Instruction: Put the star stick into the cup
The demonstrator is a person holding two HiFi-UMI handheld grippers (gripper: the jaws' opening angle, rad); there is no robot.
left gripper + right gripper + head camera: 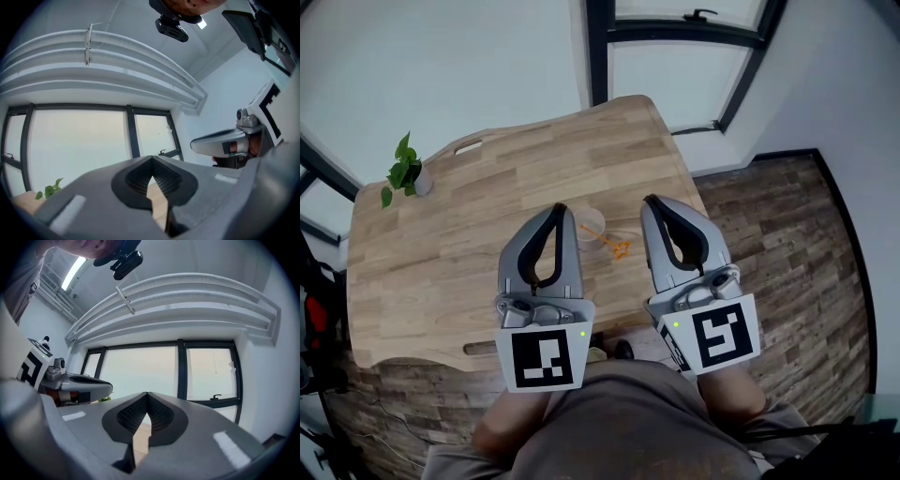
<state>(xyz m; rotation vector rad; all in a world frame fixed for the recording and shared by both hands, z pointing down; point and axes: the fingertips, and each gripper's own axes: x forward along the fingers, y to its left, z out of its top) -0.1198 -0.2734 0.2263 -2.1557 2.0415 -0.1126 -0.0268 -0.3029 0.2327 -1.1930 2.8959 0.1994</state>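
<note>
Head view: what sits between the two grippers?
The clear cup and the orange star stick, on the wooden table, show between the left gripper and right gripper in the head view.

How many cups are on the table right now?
1. The clear cup stands mid-table, just right of the left gripper tip, with the orange star stick lying beside it. The grippers cover some tabletop, so another may be hidden.
</note>
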